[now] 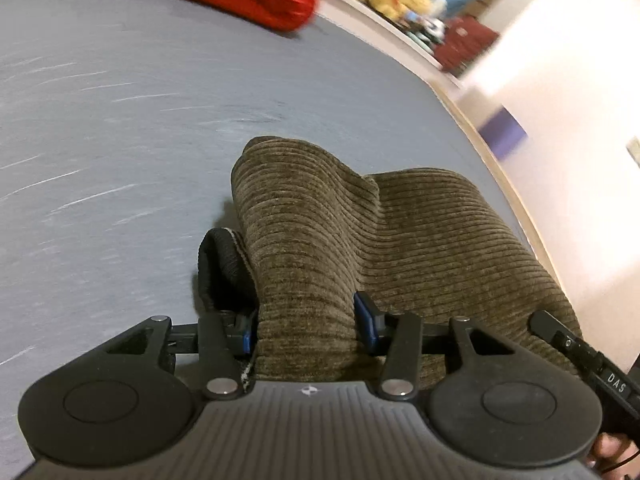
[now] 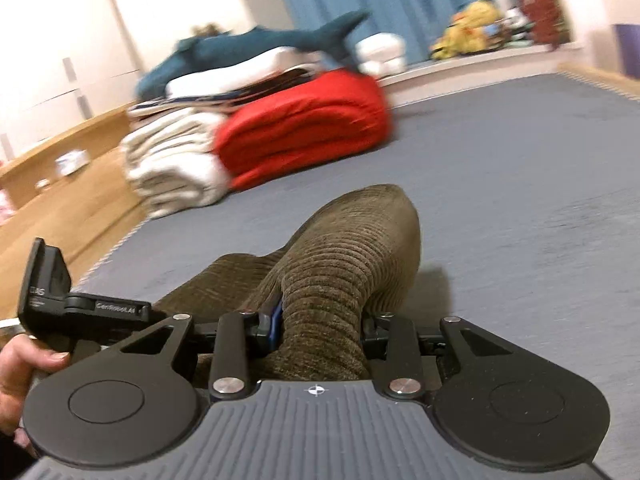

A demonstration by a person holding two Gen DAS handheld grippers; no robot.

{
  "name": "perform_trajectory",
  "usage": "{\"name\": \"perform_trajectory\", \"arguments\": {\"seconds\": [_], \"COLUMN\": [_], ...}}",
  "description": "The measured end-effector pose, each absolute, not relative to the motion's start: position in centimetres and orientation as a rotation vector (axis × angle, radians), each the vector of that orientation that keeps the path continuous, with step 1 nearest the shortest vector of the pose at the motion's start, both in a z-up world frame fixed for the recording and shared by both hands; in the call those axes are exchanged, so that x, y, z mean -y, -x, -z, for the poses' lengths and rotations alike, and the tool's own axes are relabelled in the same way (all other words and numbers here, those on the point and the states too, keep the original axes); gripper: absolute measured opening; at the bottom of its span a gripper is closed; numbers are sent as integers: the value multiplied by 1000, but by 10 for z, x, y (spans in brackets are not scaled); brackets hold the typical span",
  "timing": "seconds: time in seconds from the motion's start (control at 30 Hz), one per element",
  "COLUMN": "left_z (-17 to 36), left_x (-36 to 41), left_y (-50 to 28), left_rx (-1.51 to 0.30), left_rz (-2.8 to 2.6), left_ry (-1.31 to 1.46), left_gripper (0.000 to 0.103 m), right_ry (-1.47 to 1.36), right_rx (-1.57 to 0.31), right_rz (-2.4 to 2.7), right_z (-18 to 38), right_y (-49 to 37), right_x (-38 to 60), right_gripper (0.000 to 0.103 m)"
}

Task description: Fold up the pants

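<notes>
Both grippers are clamped on the pants [image 1: 400, 240], a bunch of olive-brown ribbed cloth rising out of each pair of jaws. The left gripper [image 1: 308, 326] has a thick fold squeezed between its blue pads, with a dark lining or cuff peeking out at nine o'clock of the fold. The right gripper [image 2: 320, 328] is clenched on another thick bunch that humps up toward twelve o'clock, with its far end over the bed cover.

The pants lie on the grey bed cover [image 1: 120, 120], close in front of both cameras, near the cover's edge at three o'clock in the left wrist view. A red folded blanket [image 2: 304, 128] sits well apart at eleven o'clock in the right wrist view, beside a stack of white bedding [image 2: 168, 168] with a blue plush shark [image 2: 256, 40] on top.

Judging by the two grips and the blurred surroundings, the step in hand is carrying one gathered end of the pants across to make a fold. The next move, I judge, calls for keeping both grips firm, holding the two corners level so the cloth does not twist, laying that edge flat over the rest of the pants with edges matched, and only then letting go
</notes>
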State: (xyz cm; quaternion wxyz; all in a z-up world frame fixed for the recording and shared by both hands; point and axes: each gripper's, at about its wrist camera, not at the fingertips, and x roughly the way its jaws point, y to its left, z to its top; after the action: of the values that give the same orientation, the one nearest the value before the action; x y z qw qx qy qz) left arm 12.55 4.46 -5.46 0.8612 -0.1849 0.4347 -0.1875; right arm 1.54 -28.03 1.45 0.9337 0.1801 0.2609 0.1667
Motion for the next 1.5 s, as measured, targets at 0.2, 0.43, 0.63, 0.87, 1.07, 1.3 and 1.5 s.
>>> {"name": "perform_trajectory", "arguments": {"seconds": [0.2,0.43,0.63,0.87,1.07,1.3,1.5], "left_z": [60,56,23,6,21,66,58], "left_x": [-8,-32,-40,-15,9,41,30], "left_y": [-141,-131,-105,-83,-87,-87,-94], "left_rx": [-948,-920,-715,-525,-574,-752,-745], "left_rz": [452,410,306,458,557,665,682], "left_ry": [341,271,141,-13,-90,-367,-294], "left_gripper": [60,77,57,24,24,26,27], "right_ry": [-373,-337,-207,-144,107,135,45], "right_rx": [-532,-669,-541,-467,-621,-629,-536], "right_rz": [-227,-168,-111,-203,-245,-222,-196], "right_z": [-4,22,1,-5,18,24,11], "right_y": [-2,1,20,30,21,19,18], "right_x": [331,338,327,308,272,265,275], "right_gripper": [34,54,59,59,59,58,59]}}
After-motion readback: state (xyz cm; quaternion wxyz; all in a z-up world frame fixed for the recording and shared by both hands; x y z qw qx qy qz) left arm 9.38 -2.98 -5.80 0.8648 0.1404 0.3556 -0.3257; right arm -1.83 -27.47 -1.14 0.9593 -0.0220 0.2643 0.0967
